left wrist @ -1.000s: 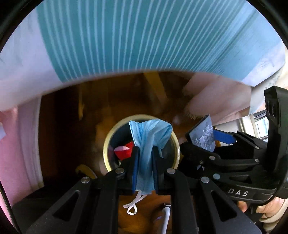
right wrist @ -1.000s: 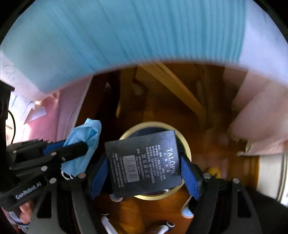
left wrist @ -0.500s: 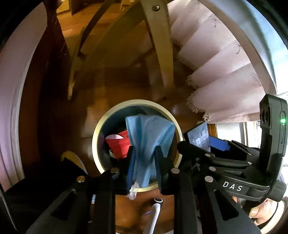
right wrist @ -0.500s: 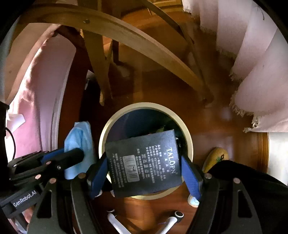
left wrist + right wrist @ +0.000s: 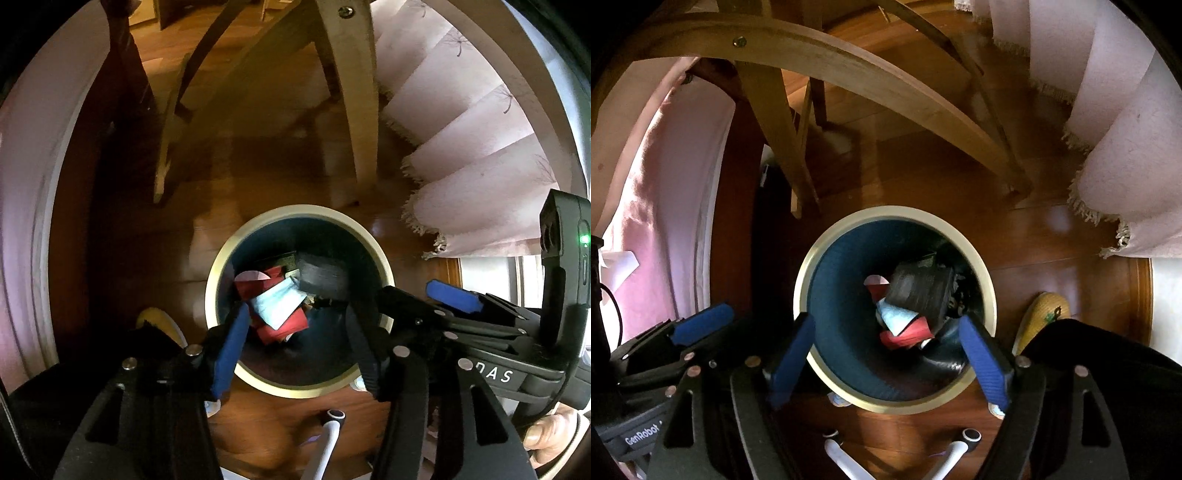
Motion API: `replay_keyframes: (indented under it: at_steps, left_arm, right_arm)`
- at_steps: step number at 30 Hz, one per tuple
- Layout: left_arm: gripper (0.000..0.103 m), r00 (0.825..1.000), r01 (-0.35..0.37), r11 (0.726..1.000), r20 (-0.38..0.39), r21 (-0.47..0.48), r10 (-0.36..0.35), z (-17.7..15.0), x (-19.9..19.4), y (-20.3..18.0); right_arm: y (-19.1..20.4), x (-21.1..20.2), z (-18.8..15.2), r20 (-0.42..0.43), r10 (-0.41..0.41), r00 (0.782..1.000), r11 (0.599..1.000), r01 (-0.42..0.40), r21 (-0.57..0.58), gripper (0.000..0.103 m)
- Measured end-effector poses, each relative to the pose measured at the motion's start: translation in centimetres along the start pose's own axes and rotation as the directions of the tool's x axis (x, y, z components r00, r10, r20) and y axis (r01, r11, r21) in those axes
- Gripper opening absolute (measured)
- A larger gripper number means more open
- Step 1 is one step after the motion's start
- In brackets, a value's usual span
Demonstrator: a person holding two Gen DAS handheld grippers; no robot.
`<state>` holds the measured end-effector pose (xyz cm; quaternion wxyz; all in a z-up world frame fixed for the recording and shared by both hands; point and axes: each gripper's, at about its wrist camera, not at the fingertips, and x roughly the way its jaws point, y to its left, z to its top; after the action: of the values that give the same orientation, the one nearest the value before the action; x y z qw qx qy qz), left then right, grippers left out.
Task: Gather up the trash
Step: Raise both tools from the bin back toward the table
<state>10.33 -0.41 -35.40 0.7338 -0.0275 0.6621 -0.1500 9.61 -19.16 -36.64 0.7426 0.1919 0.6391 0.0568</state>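
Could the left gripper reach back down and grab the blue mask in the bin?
Probably yes. The left gripper hangs open right above the bin, and the blue mask lies on top of the red cup, uncovered.

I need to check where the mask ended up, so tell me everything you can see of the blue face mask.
The blue face mask is a light blue, soft, pleated-looking piece, crumpled and folded to a point. It lies inside the round bin, on top of a red cup and beside a black box that partly overlaps it in the right wrist view. Its ear loops cannot be made out. No hand-held gripper touches it.
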Motion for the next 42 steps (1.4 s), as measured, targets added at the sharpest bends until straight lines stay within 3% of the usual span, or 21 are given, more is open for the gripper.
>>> replay_keyframes:
  at_steps: [14, 24, 33, 42]
  left_arm:
    - [0.055, 0.999, -0.018, 0.999, 0.033, -0.032, 0.019, -0.3, -0.6, 0.6]
    - [0.055, 0.996, -0.026, 0.999, 0.090, 0.043, 0.023, -1.6, -3.4, -1.2]
    - [0.055, 0.984, 0.035, 0.990, 0.168, 0.137, -0.058, -3.6, -10.6, -3.3]
    - [0.055, 0.932, -0.001, 0.968, 0.352, 0.251, -0.090, -2.2, -21.4, -5.5]
  right_arm:
    - [0.9, 0.0, -0.6, 0.024, -0.035, 0.999, 0.999, 0.036, -0.041, 0.082]
    - [1.9, -2.5, -1.5, 0.072, -0.036, 0.997, 0.993, 0.043, -0.109, 0.081]
    - [3.1, -9.7, -3.1, 0.155, -0.015, 0.988, 0.980, 0.045, -0.193, 0.081]
    - [5.8, -20.0, -4.7, 0.313, 0.039, 0.949, 0.928, 0.081, -0.364, 0.081]
